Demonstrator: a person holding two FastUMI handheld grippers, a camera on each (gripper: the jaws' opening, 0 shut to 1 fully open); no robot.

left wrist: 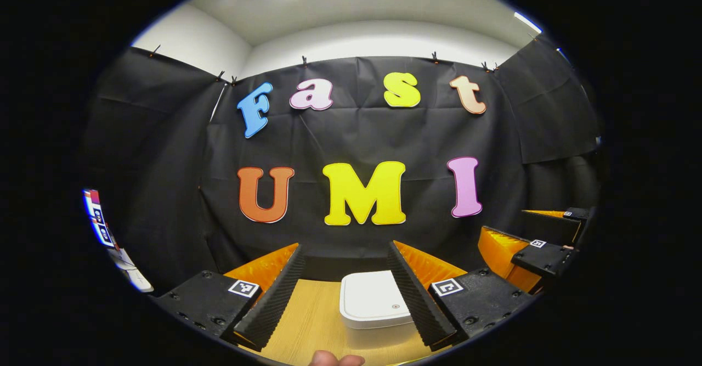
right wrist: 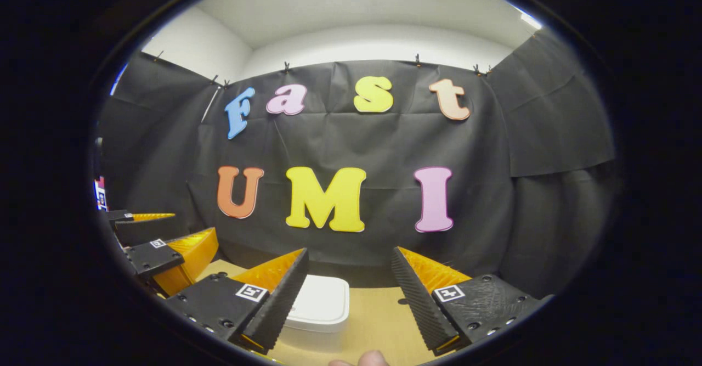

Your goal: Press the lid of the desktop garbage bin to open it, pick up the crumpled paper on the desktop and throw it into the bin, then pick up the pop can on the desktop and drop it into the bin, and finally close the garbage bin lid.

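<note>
The white desktop bin (left wrist: 373,300) stands on the wooden table (left wrist: 310,322) with its flat lid down. In the left gripper view it sits low between my left gripper's (left wrist: 346,251) fingers, nearer the right one; that gripper is open and holds nothing. In the right gripper view the bin (right wrist: 322,303) lies behind the left finger of my right gripper (right wrist: 350,252), which is also open with nothing in it. Both grippers hover above and short of the bin, side by side: the right gripper (left wrist: 507,223) appears at the far right, the left gripper (right wrist: 192,223) at the far left.
The black cloth wall rises just behind the bin. At the left edge a coloured panel (left wrist: 97,218) and a white object (left wrist: 131,272) stand beyond the booth. A person's fingertip (left wrist: 334,359) shows at the bottom rim, and another fingertip (right wrist: 364,359) in the right gripper view.
</note>
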